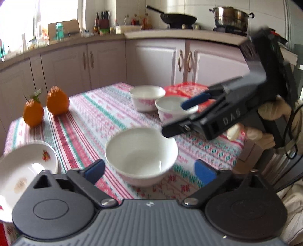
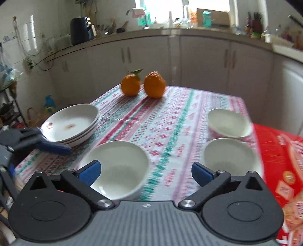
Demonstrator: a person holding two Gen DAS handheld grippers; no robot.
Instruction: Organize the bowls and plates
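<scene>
While both of your claws stand spread wide and grip nothing, the left claw [image 1: 149, 170] hangs over a large white bowl [image 1: 141, 156] on the cloth-covered surface [image 1: 90, 117]. Your right claw [image 2: 145, 172] sits above the cloth between that bowl and two smaller bowls [image 2: 229, 140] beside a red bag [image 2: 282, 157]. Stacked plates [image 2: 71, 124] lie at the surface's left edge, two oranges [image 2: 144, 87] at its far end. Pale cabinets [image 1: 106, 62] ring the room; a wok [image 1: 178, 19] and steel pot [image 1: 231, 17] sit on the stove.
</scene>
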